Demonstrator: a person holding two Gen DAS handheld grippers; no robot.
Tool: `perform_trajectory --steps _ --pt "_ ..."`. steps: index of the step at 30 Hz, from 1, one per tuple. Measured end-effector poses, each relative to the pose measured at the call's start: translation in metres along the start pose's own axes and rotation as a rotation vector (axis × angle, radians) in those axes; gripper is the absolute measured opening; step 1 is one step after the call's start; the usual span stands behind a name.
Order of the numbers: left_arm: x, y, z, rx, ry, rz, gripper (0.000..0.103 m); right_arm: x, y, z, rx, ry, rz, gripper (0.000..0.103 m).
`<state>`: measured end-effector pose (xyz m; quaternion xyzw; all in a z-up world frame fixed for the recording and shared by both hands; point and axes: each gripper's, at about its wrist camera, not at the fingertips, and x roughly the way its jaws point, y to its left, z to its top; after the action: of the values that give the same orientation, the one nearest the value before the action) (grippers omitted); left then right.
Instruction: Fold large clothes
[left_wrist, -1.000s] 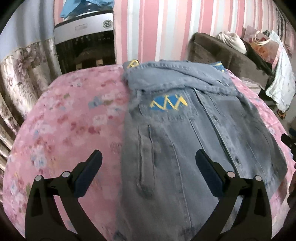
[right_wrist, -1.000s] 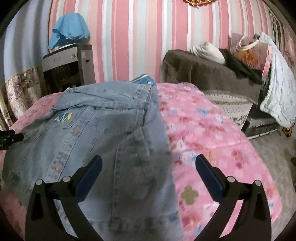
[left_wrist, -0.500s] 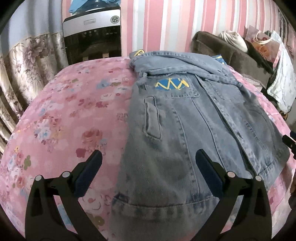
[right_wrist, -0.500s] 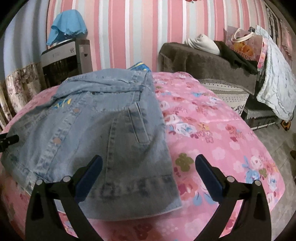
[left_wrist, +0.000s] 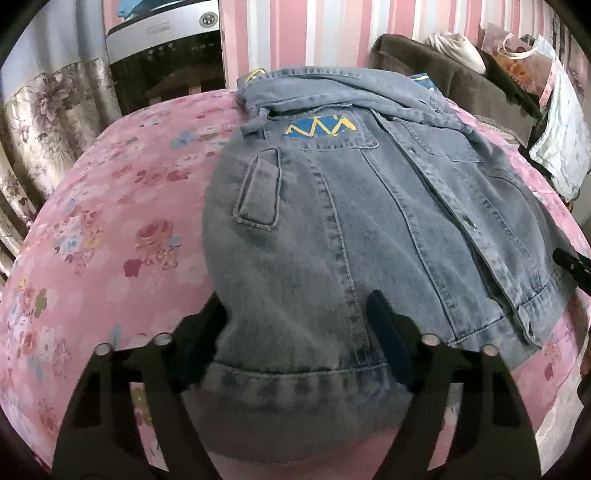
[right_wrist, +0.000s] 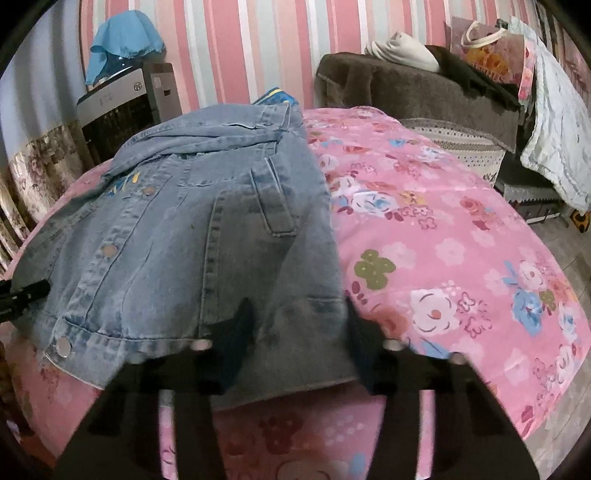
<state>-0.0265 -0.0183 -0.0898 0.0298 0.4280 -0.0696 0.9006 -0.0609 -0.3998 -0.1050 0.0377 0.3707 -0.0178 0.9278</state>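
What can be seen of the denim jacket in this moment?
The denim jacket is faded blue, with seams, metal snaps, a welt pocket and a blue-and-yellow chest emblem. It lies front up on the pink floral bedspread, sleeves folded across its top. The left gripper and right gripper, jaws just closing, each straddle a hem corner.

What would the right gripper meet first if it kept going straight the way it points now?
Most likely the denim jacket: its hem corner already lies between the right gripper fingers, whose jaws have just been closing. The pink floral bedspread lies right underneath, though depth is hard to judge.
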Motion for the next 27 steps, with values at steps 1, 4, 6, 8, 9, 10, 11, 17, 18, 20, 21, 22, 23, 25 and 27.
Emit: perform_trajectory --steps 1,4,6,8,9,10,11,17,18,20,21,22,23,25,27 --pt "-0.001 -0.001 0.0 0.004 -0.005 -0.002 0.06 -0.001 0.001 0.0 -0.011 -0.003 -0.003 0.037" --pt "-0.005 -0.005 0.002 0.018 -0.018 -0.034 0.037 -0.01 0.01 0.001 -0.048 -0.035 -0.007 0.02" --pt "-0.009 -0.008 0.005 0.032 -0.027 -0.052 0.017 -0.017 0.012 0.005 -0.052 -0.055 0.016 0.014" --pt "-0.017 -0.006 0.011 0.031 -0.057 -0.053 0.013 -0.022 0.013 0.012 -0.041 -0.07 0.048 0.012" --pt "-0.02 -0.005 0.014 0.028 -0.065 -0.063 0.012 -0.024 0.012 0.016 -0.032 -0.081 0.063 0.012" --pt "-0.024 -0.004 0.018 0.029 -0.073 -0.069 0.012 -0.025 0.012 0.019 -0.023 -0.09 0.075 0.011" --pt "-0.027 -0.004 0.021 0.034 -0.083 -0.066 0.011 -0.027 0.01 0.024 -0.007 -0.1 0.096 0.011" --pt "-0.051 -0.001 0.052 0.071 -0.177 -0.051 0.01 -0.037 0.012 0.057 -0.01 -0.169 0.164 0.011" --pt "-0.054 0.0 0.059 0.072 -0.194 -0.049 0.01 -0.038 0.014 0.065 -0.021 -0.184 0.163 0.011" --pt "-0.055 0.001 0.074 0.076 -0.218 -0.044 0.01 -0.041 0.017 0.08 -0.04 -0.222 0.161 0.011" --pt "-0.054 0.001 0.08 0.083 -0.226 -0.037 0.01 -0.043 0.018 0.087 -0.045 -0.237 0.162 0.011" --pt "-0.052 0.001 0.088 0.097 -0.235 -0.028 0.01 -0.041 0.019 0.098 -0.05 -0.25 0.166 0.011" --pt "-0.052 0.001 0.093 0.102 -0.238 -0.025 0.01 -0.039 0.021 0.105 -0.054 -0.257 0.168 0.011" --pt "-0.049 0.001 0.107 0.115 -0.247 -0.016 0.01 -0.035 0.027 0.124 -0.077 -0.274 0.165 0.011" --pt "-0.046 0.002 0.123 0.128 -0.259 -0.006 0.01 -0.03 0.032 0.139 -0.091 -0.284 0.158 0.011"
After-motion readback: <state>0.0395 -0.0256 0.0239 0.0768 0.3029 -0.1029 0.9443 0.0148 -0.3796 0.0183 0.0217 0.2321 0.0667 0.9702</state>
